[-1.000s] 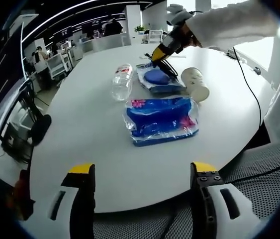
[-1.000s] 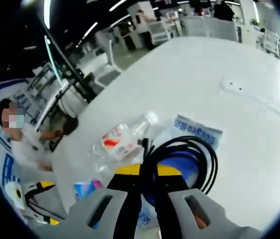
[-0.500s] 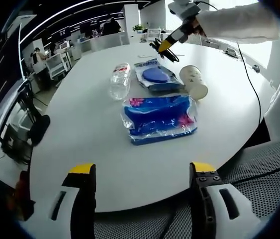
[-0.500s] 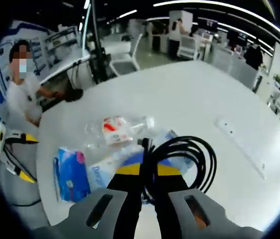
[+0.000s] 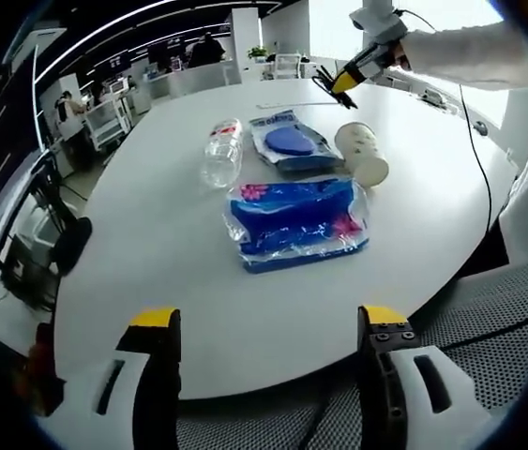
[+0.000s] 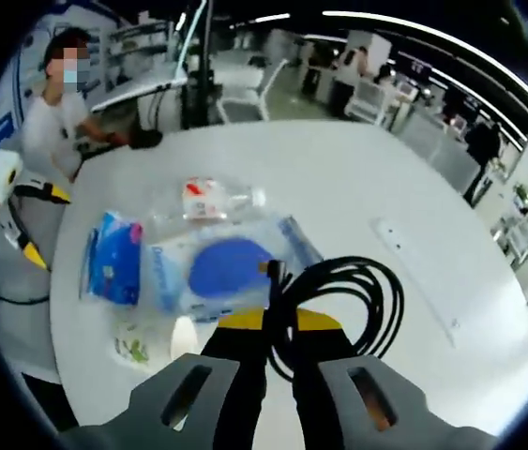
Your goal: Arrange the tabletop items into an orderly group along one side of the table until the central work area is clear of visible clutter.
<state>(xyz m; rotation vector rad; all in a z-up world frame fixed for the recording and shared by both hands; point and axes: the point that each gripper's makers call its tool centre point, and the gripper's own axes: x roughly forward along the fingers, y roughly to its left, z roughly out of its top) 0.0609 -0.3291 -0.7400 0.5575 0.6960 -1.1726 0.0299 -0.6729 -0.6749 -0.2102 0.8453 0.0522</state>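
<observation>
Left gripper view: tissue pack [image 5: 297, 223] sits mid-table [image 5: 151, 262]. Bottle [image 5: 222, 153] at its 11 o'clock, pouch [image 5: 291, 145] at 12, touching neither; cup [image 5: 362, 155] on its side at 1. Coiled cable [image 6: 339, 295] hangs above the table, beyond the pouch.

No legible text in either view. Clear plastic bottle [image 6: 209, 197] carries a red-and-white label [image 6: 200, 187]; the print on it is too small and blurred to make out. Flat clear packet [image 6: 221, 267] with the blue round piece inside has a line of blue lettering along one edge, seen in the right gripper view, but the letters do not resolve. Blue tissue pack [image 5: 298, 222] shows pink flower marks and no readable words. Paper cup [image 5: 362, 154] lying on its side has a faint green printed pattern, not readable. No numbers or signs can be read on the white table [image 5: 188, 281] or in the office behind.
</observation>
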